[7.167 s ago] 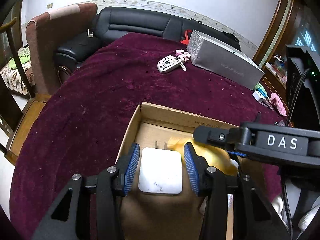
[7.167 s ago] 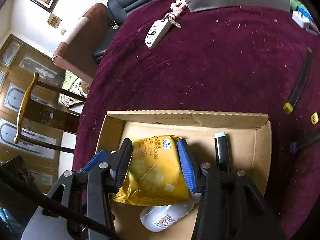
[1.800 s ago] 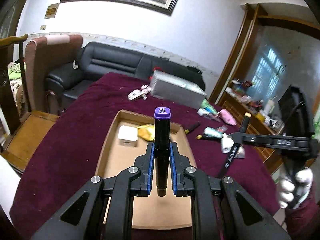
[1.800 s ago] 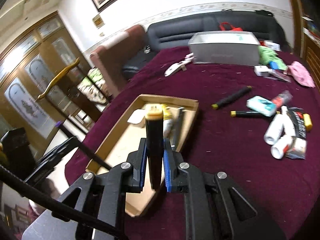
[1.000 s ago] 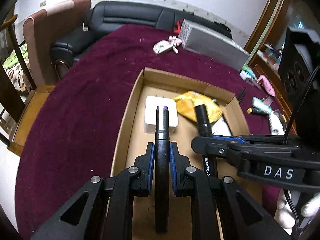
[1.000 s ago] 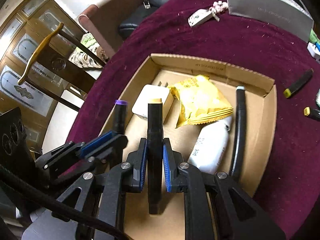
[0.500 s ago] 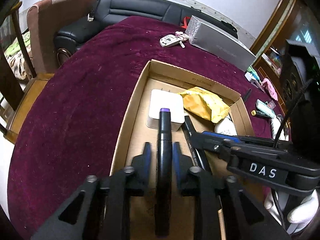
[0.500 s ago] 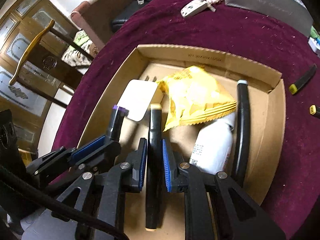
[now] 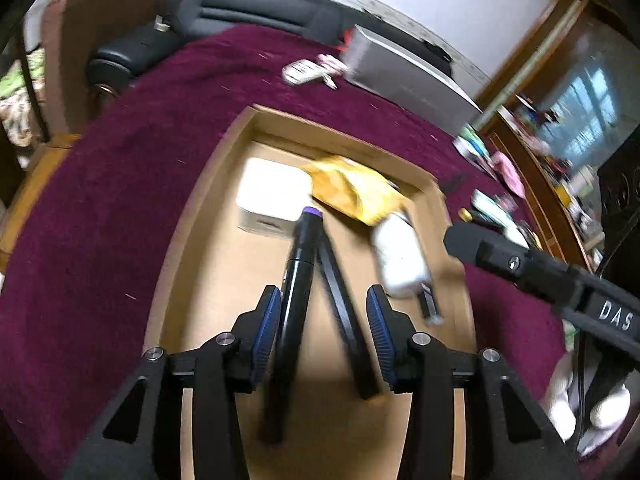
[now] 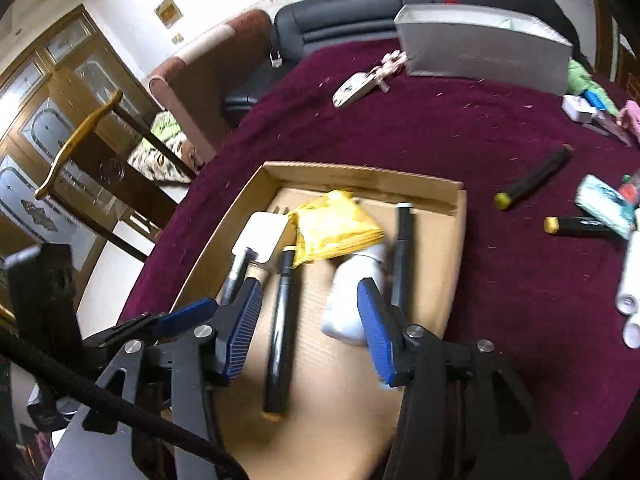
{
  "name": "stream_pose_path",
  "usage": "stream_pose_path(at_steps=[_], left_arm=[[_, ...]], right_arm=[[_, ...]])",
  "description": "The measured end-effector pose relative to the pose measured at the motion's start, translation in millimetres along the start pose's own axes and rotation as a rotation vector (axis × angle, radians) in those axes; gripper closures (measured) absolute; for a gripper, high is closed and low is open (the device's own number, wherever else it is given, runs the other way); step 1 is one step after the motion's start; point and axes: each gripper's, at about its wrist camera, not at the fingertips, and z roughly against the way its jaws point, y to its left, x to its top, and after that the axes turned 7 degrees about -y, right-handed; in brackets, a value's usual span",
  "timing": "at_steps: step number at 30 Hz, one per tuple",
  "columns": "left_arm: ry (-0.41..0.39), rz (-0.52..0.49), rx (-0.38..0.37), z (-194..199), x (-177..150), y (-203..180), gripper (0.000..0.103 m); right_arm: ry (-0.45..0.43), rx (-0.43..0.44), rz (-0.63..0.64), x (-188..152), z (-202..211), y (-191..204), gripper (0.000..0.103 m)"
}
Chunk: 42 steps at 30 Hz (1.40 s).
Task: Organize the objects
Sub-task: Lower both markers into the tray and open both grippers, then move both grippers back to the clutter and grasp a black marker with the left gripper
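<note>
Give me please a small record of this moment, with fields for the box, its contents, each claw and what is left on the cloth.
box: cardboard tray on maroon cloth
contents: white adapter, yellow snack bag, white bottle, three black markers
left claw: jaws opening, purple-capped marker released between them
right claw: jaws opening, yellow-ended marker lying free
outside box: two yellow-tipped markers, key fob, grey box

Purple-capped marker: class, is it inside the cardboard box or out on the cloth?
Inside. The purple-capped marker lies flat on the cardboard box floor, between its walls.
</note>
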Motion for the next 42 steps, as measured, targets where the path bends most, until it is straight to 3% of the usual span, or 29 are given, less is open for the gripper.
stream_pose_path(at_steps=[5,10,12,14,17,18,24,31,38,42], left_arm=[[-0.081,0.008,0.040,21.3,1.3,-13.0,0.064],[-0.186,-0.039,0.035,53.4,9.7,-41.8,0.060],[-0.212,-0.076,0.010,58.8,11.7,-62.9,0.050],[-0.198,-0.110,-0.039,52.5,14.2,-87.4,0.048],[-0.129,-0.147,-0.079,25.0,16.1,-120.7,0.048],[-0.111,-0.159,-0.086,16.1,15.3,-130.6,0.048],[-0.033,-0.266,-0.082,-40.2,13.0,-188.9,0.048],[-0.019,-0.367,0.008,-109.4,47.4,-221.3,0.048],[0.014,-0.449,0.132,-191.8,87.1,-233.9,0.048],[0.045,-0.547,0.190,-225.0,88.9,-241.2,0.048]], right_arm=[[-0.042,0.008,-0.029,-3.8,33.8,-25.6,0.054],[-0.223,-0.112,0.039,2.3,101.9,-45.9,0.055],[-0.334,-0.205,0.087,2.5,134.6,-50.3,0.046],[-0.476,-0.305,0.115,-1.7,167.4,-54.9,0.015],[-0.687,-0.338,0.088,-12.6,203.4,-80.0,0.007],[-0.702,-0.342,0.056,-12.1,205.6,-90.1,0.004],[-0.595,-0.371,-0.171,-15.1,186.8,-181.3,0.002],[-0.512,-0.379,-0.340,-44.5,162.5,-263.0,0.002],[-0.462,-0.337,-0.360,-47.8,158.7,-271.2,0.002],[-0.462,-0.348,-0.336,-48.0,159.2,-268.2,0.002]])
